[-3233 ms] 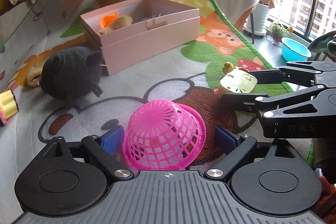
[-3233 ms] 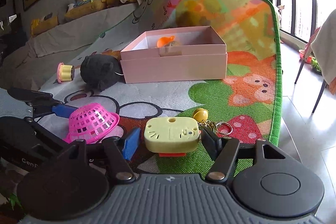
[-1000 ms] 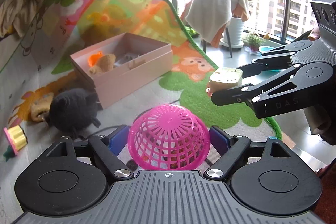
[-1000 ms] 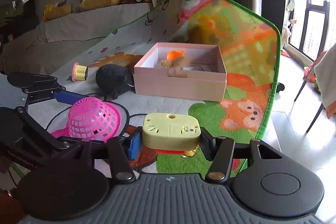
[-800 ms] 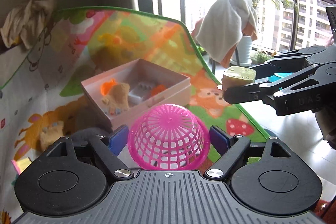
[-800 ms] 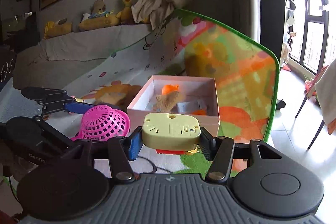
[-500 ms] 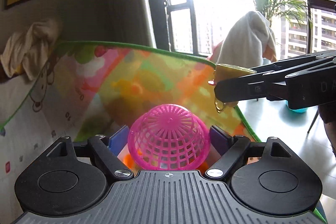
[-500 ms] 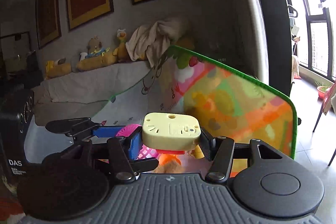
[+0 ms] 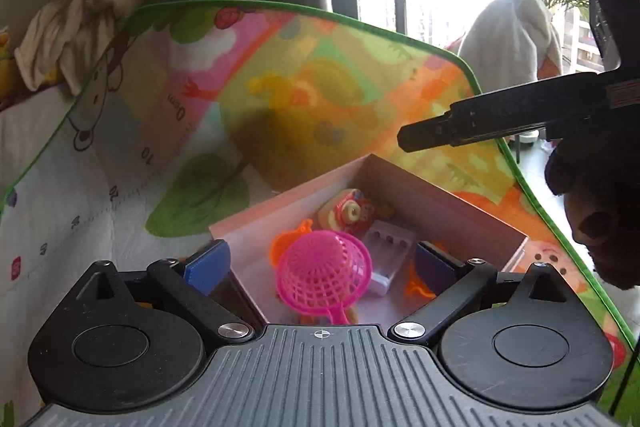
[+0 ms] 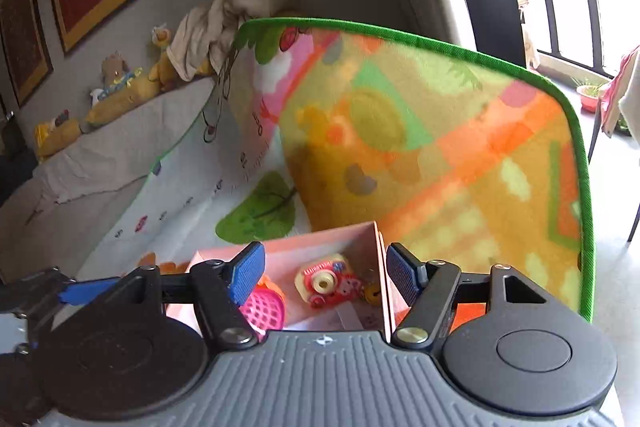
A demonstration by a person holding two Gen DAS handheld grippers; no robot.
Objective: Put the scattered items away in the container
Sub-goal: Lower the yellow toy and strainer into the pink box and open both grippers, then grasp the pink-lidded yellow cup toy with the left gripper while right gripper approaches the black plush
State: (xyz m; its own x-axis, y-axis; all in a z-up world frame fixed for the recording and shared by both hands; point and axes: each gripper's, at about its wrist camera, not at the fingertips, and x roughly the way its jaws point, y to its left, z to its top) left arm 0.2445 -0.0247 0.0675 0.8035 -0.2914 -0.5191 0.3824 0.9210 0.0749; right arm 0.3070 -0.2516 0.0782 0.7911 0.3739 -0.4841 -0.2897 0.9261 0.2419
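You had let go of both toys: half a second earlier your left gripper (image 9: 320,263) clamped the pink basket (image 9: 324,277) and your right gripper (image 10: 322,273) the yellow toy (image 10: 326,283); now both jaws stood apart and empty. The basket lay inside the pink box (image 9: 472,211) at lower centre of the left view, the yellow toy beside it, so two more items were tidied. Both grippers hung above the box, tilted downward.

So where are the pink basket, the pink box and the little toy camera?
pink basket (image 9: 324,273): left wrist view, on its mesh dome.
pink box (image 9: 460,201): left wrist view, on its far inner wall.
toy camera (image 10: 324,283): right wrist view, on its lens ring.
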